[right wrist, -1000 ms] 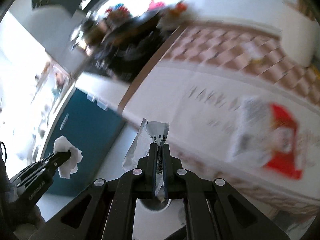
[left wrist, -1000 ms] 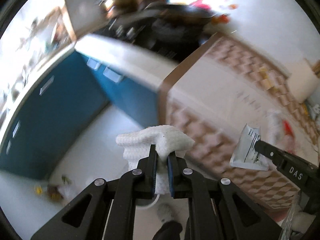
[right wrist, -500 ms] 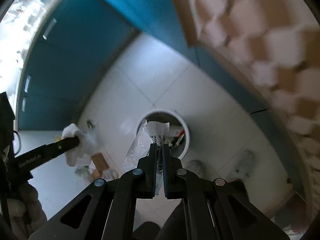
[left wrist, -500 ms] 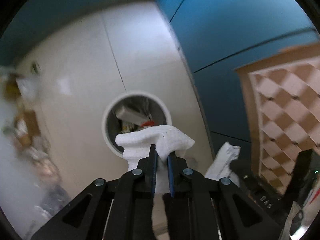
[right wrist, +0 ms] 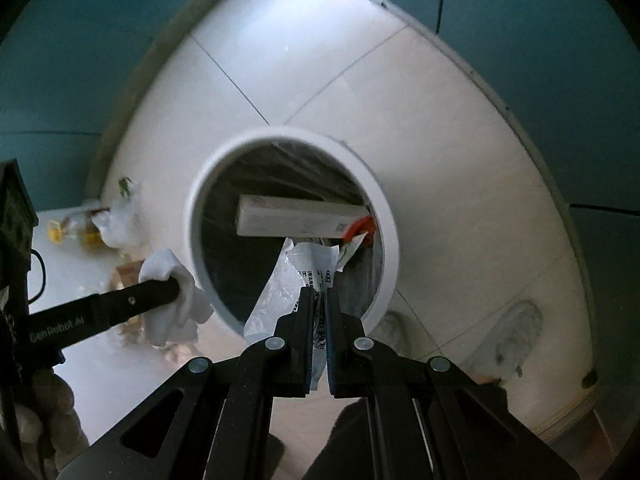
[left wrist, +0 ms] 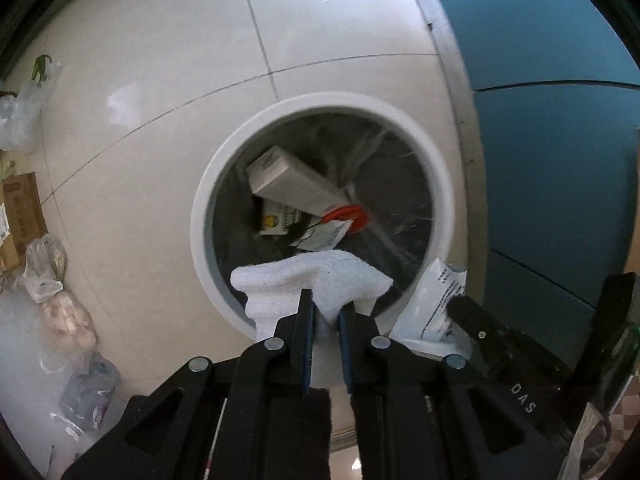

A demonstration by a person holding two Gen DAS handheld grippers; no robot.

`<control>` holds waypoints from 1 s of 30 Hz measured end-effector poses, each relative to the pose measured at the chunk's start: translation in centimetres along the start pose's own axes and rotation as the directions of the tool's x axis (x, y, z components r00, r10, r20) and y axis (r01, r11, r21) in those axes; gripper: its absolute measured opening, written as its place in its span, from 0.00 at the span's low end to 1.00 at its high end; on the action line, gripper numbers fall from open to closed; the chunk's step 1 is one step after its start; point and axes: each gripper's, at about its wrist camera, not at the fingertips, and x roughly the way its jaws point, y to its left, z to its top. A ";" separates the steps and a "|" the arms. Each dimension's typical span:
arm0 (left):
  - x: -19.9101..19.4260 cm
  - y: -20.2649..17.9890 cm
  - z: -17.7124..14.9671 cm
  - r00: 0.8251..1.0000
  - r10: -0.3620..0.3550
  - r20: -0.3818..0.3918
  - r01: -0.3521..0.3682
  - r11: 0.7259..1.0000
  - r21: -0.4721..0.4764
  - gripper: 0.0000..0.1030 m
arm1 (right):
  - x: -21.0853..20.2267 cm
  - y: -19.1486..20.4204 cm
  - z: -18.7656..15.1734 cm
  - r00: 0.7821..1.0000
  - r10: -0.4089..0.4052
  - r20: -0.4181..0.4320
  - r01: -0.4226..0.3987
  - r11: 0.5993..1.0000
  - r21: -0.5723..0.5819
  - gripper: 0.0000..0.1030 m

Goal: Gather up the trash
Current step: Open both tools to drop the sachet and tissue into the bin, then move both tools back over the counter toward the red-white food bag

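My left gripper [left wrist: 325,304] is shut on a crumpled white paper towel [left wrist: 308,280] and holds it over the near rim of a round white trash bin [left wrist: 208,184] on the floor. My right gripper [right wrist: 318,296] is shut on a clear plastic wrapper with printed text [right wrist: 308,268], held above the bin's [right wrist: 390,248] opening. The bin holds a long white box [left wrist: 288,182], a red ring and other packaging. The left gripper with the towel [right wrist: 172,292] shows at the left in the right wrist view; the wrapper [left wrist: 436,304] shows at the right in the left wrist view.
Blue cabinet fronts [left wrist: 560,120] stand beside the bin. Plastic bags [left wrist: 52,272] and a cardboard box [left wrist: 20,216] lie on the tiled floor at the left. A light shoe [right wrist: 516,332] is on the floor to the right in the right wrist view.
Both grippers have swung from the table down to the floor bin and moved closer to it. Each still holds its piece of trash.
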 end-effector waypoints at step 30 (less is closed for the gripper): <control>-20.0 -1.8 -11.6 0.900 0.293 0.322 -0.303 0.953 -0.020 1.00 | -15.5 6.2 -2.9 0.975 -0.196 0.108 0.214 0.956 -0.201 1.00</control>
